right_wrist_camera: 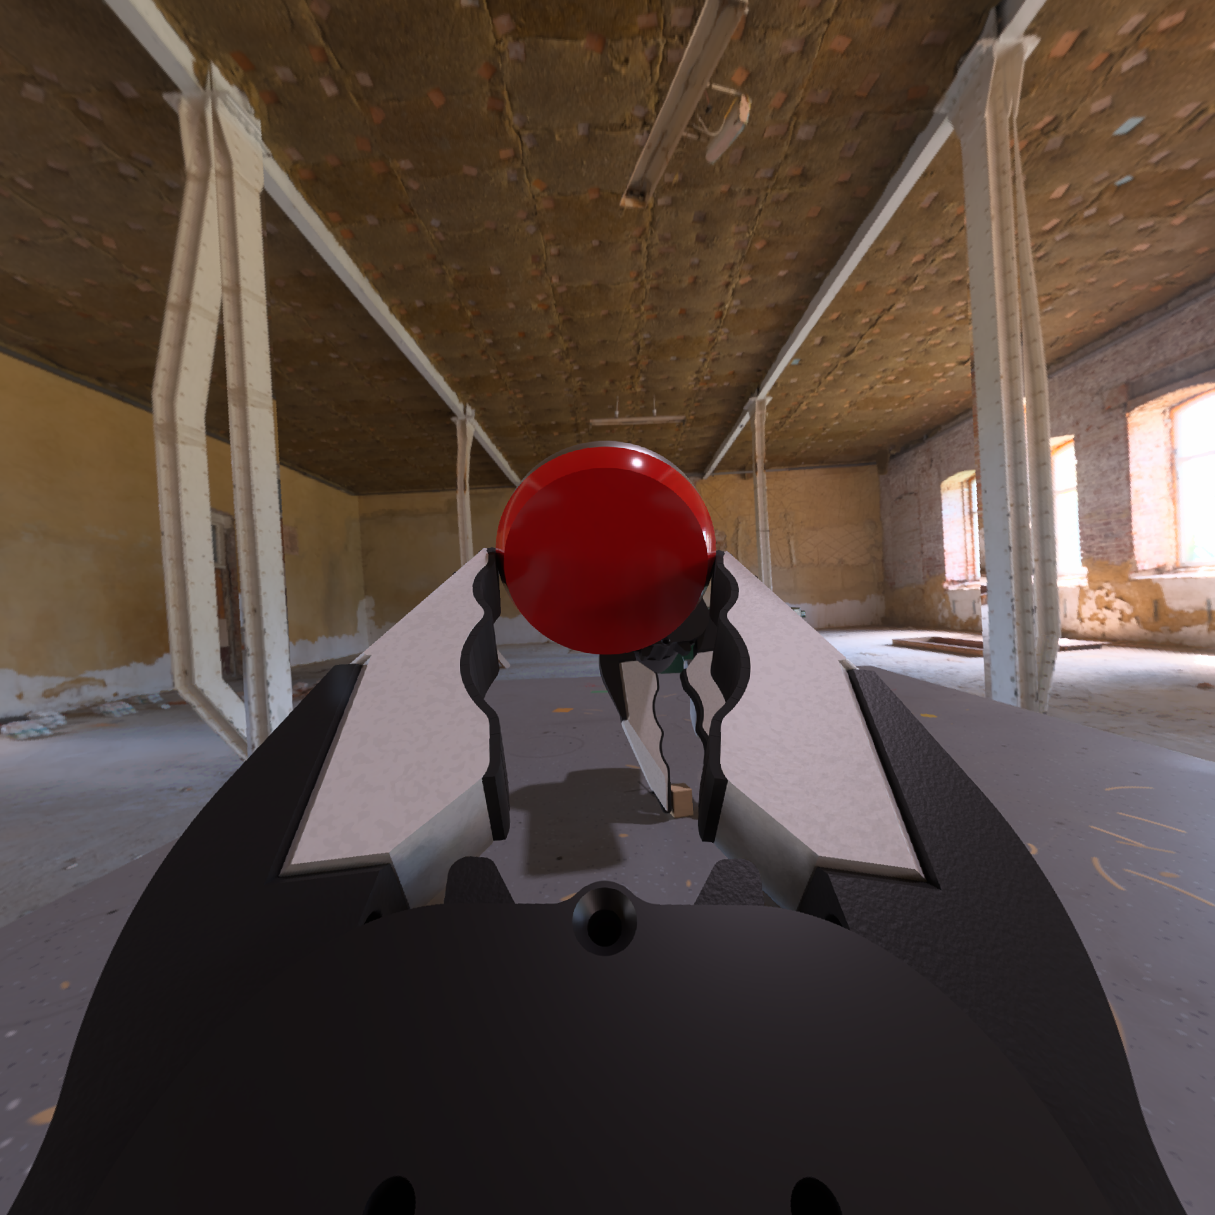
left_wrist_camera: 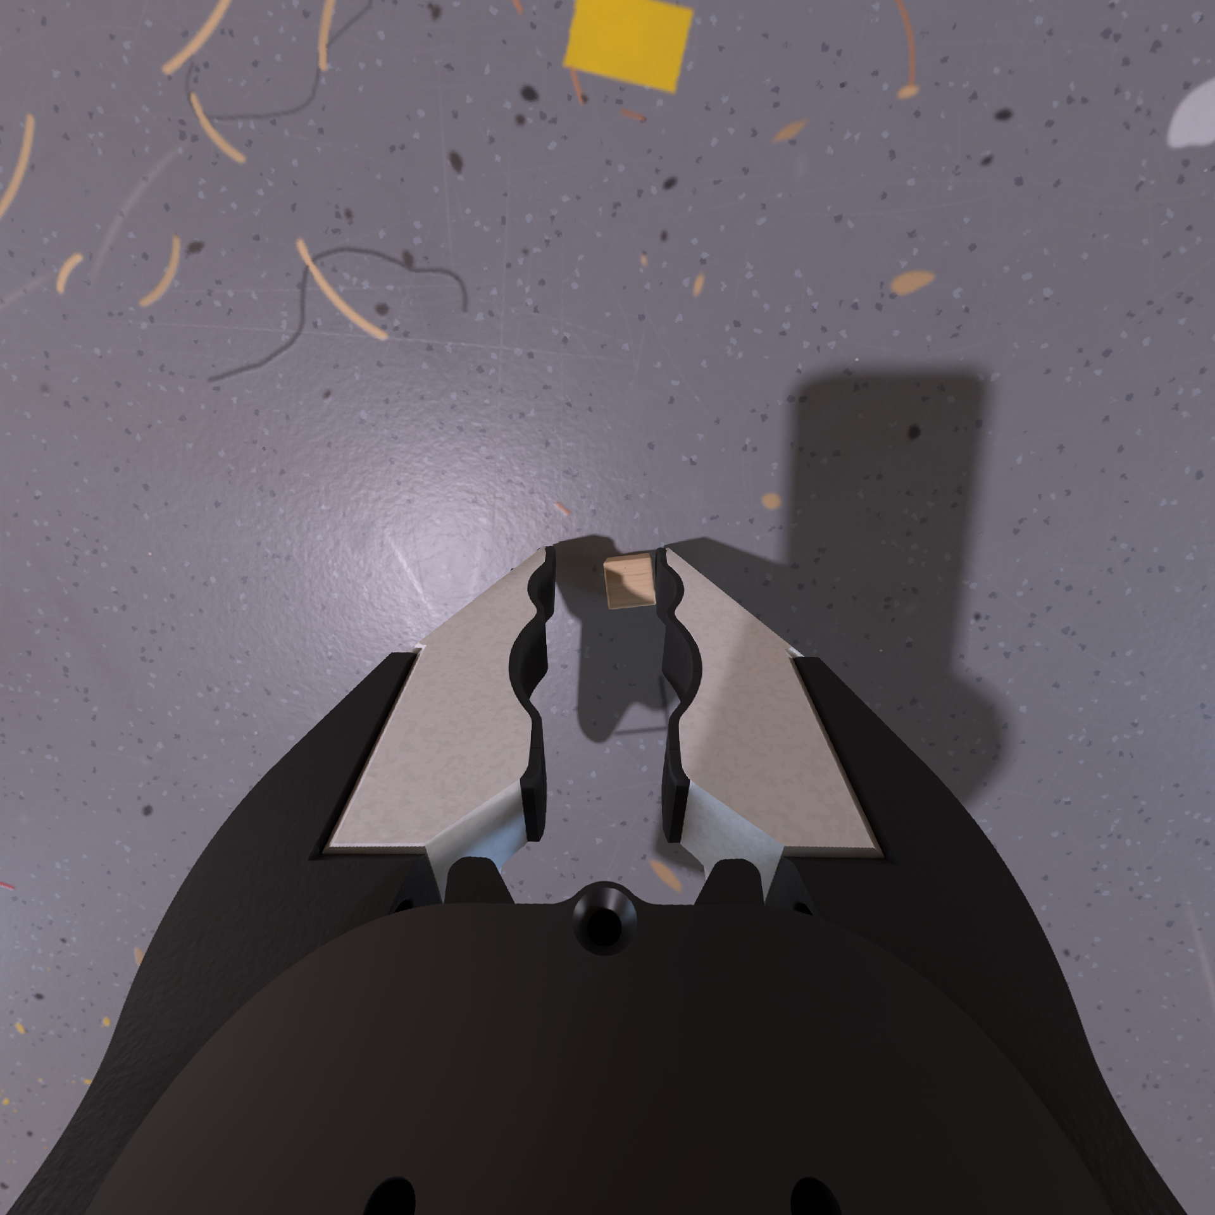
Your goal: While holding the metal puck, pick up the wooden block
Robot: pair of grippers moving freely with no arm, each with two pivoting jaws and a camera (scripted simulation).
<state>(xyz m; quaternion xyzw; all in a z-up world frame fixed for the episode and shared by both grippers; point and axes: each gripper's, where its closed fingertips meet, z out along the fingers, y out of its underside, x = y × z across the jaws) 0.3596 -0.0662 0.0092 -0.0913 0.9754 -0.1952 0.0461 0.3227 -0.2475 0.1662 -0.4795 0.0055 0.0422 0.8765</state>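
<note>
In the left wrist view my left gripper (left_wrist_camera: 606, 559) points down at the grey speckled table (left_wrist_camera: 263, 526) and is open. A small wooden block (left_wrist_camera: 629, 582) lies on the table between its fingertips, close against the right finger, with a gap to the left finger. In the right wrist view my right gripper (right_wrist_camera: 605, 562) is shut on a shiny red metal puck (right_wrist_camera: 601, 526), held up off the table at the fingertips. Beyond and below the puck, the left gripper (right_wrist_camera: 657, 743) reaches down to the wooden block (right_wrist_camera: 682, 800).
A flat yellow square (left_wrist_camera: 628, 45) lies on the table far ahead of the left gripper. A pale rounded shape (left_wrist_camera: 1193, 118) shows at the right edge. Thin curved marks are scattered over the table. White pillars (right_wrist_camera: 217, 460) stand beyond the table.
</note>
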